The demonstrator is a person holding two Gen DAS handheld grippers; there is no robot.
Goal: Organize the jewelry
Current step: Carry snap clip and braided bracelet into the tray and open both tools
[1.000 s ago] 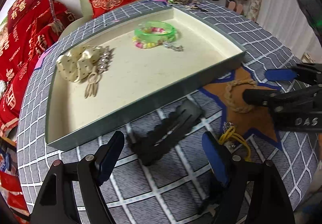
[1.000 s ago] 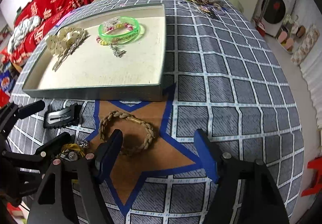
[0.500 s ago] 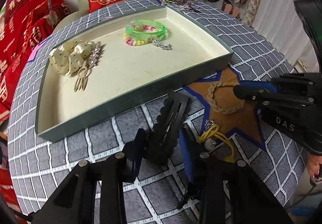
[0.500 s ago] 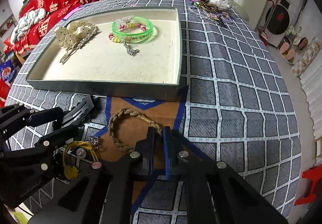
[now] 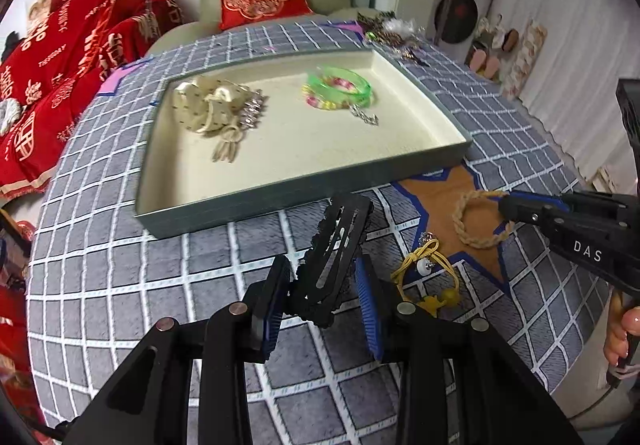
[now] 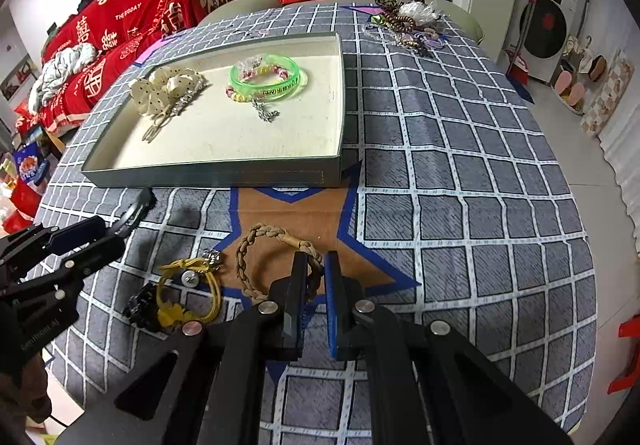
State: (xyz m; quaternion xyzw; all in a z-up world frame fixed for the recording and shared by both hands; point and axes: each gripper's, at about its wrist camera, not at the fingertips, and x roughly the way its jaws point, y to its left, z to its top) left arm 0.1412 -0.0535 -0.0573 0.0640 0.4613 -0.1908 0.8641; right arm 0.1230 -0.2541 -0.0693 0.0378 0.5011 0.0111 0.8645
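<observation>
A: Two pieces are gripped at once, but start with the big thing: why does the tray [image 6: 216, 175] sit at the far side of the table [image 6: 480, 173]?

B: It looks like the collecting place. A cream bow [image 6: 168, 89] lies at its left, a green bangle [image 6: 266, 79] towards the right, so I judge like goes with like.

A: And the black hair clip [image 5: 338, 249]?

B: The left gripper [image 5: 322, 295] has just closed on it; its pads press the clip's near end, and the far end tilts up off the cloth, near the tray's front wall.

A: The braided bracelet [image 6: 256, 245]?

B: It lies on the brown star patch, right of the clip. The right gripper [image 6: 316, 301] has just closed nearly flat on the bracelet's near right side.

A: The yellow hair tie [image 6: 188, 285]?

B: Untouched, between the two grippers, waiting its turn I'd guess.
</observation>
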